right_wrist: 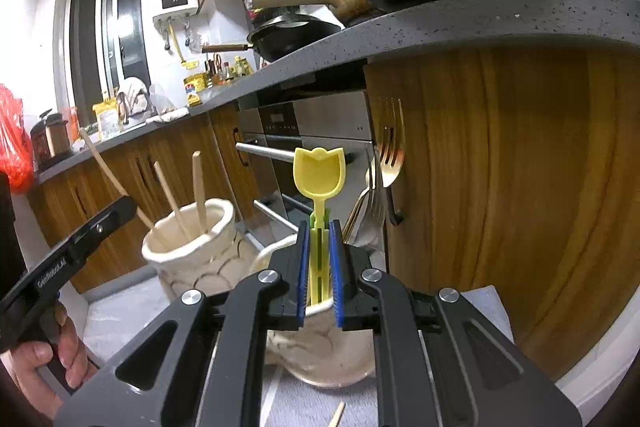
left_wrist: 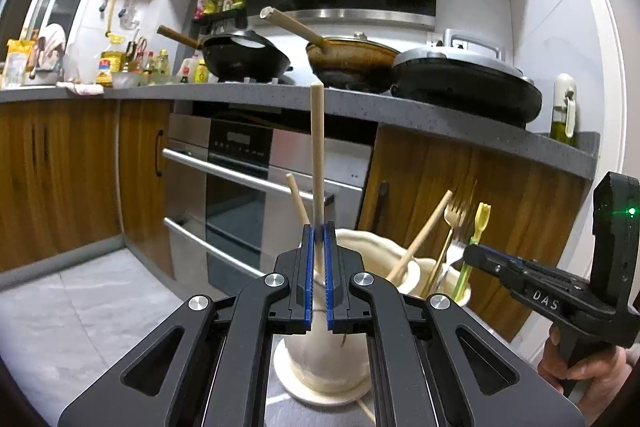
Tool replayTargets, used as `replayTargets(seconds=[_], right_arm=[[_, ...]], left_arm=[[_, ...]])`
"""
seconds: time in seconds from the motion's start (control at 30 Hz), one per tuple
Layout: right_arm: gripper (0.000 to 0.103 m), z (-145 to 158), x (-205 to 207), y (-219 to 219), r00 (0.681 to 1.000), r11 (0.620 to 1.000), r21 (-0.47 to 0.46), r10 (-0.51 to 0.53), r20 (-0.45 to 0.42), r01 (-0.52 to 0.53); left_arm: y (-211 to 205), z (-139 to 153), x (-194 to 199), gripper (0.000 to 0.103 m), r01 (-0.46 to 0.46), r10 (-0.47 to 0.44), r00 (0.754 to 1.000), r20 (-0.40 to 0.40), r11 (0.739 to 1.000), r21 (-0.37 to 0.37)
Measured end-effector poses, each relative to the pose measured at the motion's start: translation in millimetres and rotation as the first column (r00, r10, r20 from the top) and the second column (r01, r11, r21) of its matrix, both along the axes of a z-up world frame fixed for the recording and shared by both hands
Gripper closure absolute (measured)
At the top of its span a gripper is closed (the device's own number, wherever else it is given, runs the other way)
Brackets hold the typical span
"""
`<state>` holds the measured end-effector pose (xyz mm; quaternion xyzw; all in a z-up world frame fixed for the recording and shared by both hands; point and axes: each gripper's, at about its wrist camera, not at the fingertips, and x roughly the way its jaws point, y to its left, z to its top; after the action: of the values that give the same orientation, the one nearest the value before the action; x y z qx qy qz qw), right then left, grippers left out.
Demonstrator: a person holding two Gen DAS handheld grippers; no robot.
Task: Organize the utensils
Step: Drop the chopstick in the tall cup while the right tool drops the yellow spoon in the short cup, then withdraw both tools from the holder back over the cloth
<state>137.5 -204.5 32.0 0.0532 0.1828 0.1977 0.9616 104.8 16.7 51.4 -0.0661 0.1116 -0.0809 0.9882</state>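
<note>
- wooden chopstick (left_wrist: 318,151) clamped upright between the blue pads of the left gripper (left_wrist: 318,233), over a cream ceramic holder (left_wrist: 320,359) with a wavy rim; lower end hidden behind the jaws.
- yellow plastic tulip-shaped pick (right_wrist: 319,173) pinched in the right gripper (right_wrist: 320,231), its green slotted stem running down between the pads — tip out of sight.
- second cream holder (right_wrist: 320,347) mostly covered by the right gripper; forks (right_wrist: 390,155) leaning in it, tines up, metal and blurred.
- two more chopsticks (right_wrist: 199,193) standing in the left-hand holder, a third loose on the grey floor (right_wrist: 336,417), cut off by the frame.
- wooden cabinet doors (right_wrist: 500,187) and a steel oven (left_wrist: 240,163) close behind — open floor only to the left.
</note>
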Motion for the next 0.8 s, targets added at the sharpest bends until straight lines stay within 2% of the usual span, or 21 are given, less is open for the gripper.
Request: replayTargets(seconds=[0.13, 0.33, 0.4, 0.43, 0.47, 0.6, 0.63, 0.73, 0.8], right_arm=[[0.093, -9.6, 5.5, 5.7, 0.999, 0.999, -0.038, -0.004, -0.036, 0.003], [0.093, -11.6, 8.5, 2.8, 0.998, 0.999, -0.036, -0.023, -0.064, 0.021], [0.089, -11.0, 7.4, 2.6, 0.997, 0.999, -0.040, -0.026, -0.066, 0.023], [0.080, -9.9, 5.9, 1.3, 0.997, 0.999, -0.035, -0.031, -0.066, 0.029], [0.067, -9.7, 4.9, 0.2, 0.997, 0.999, -0.031, -0.035, -0.065, 0.033], [0.058, -6.9, -5.0, -7.6, 0.996, 0.998, -0.012, -0.060, -0.059, 0.059], [0.052, -6.5, -7.5, -9.6, 0.996, 0.998, -0.004, -0.064, -0.059, 0.064], [0.044, -5.6, -18.2, -15.4, 0.995, 0.997, 0.006, -0.080, -0.055, 0.080], [0.035, -4.5, -27.0, -20.3, 0.995, 0.996, 0.014, -0.086, -0.045, 0.087]], left_arm=[[-3.4, -3.8, 0.8, 0.098, -0.009, 0.010, 1.000, -0.020, 1.000, 0.027], [-2.5, -4.7, 0.2, 0.091, -0.032, 0.034, 0.999, -0.029, 0.999, 0.044], [-3.3, -5.1, 0.3, 0.088, -0.036, 0.038, 0.999, -0.035, 0.998, 0.049], [-3.8, -5.7, -0.9, 0.086, -0.038, 0.040, 0.999, -0.037, 0.998, 0.051], [-4.1, -5.8, -2.0, 0.082, -0.044, 0.046, 0.998, -0.038, 0.998, 0.052], [-4.8, -4.1, -12.1, 0.059, -0.071, 0.072, 0.997, -0.016, 0.996, 0.062], [-4.8, -4.0, -16.0, 0.057, -0.076, 0.077, 0.997, -0.009, 0.995, 0.061], [-2.5, -4.0, -26.7, 0.042, -0.090, 0.090, 0.996, 0.003, 0.995, 0.047], [-0.2, -4.9, -33.4, 0.026, -0.101, 0.101, 0.995, 0.006, 0.994, 0.031]])
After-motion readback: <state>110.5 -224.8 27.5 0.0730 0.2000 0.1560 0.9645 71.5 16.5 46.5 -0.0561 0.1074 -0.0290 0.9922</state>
